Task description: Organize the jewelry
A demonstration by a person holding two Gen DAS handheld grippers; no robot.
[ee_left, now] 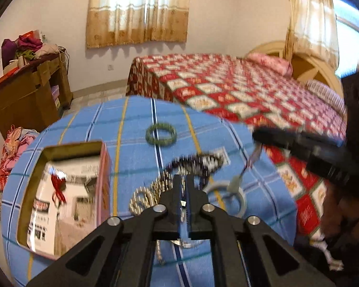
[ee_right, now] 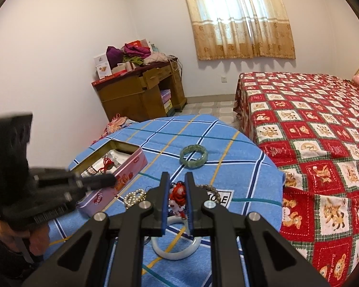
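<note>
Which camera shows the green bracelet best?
The right wrist view. There the green bracelet is sharp, lying alone on the blue cloth, beyond the tin. The left wrist view shows it whole too, but blurred.

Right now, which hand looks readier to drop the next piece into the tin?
Probably right: the right hand-held gripper pinches the red charm, while the left hand-held gripper by the tin looks empty.

Bangle (ee_right: 193, 156) right of tin (ee_right: 131, 165)
</note>
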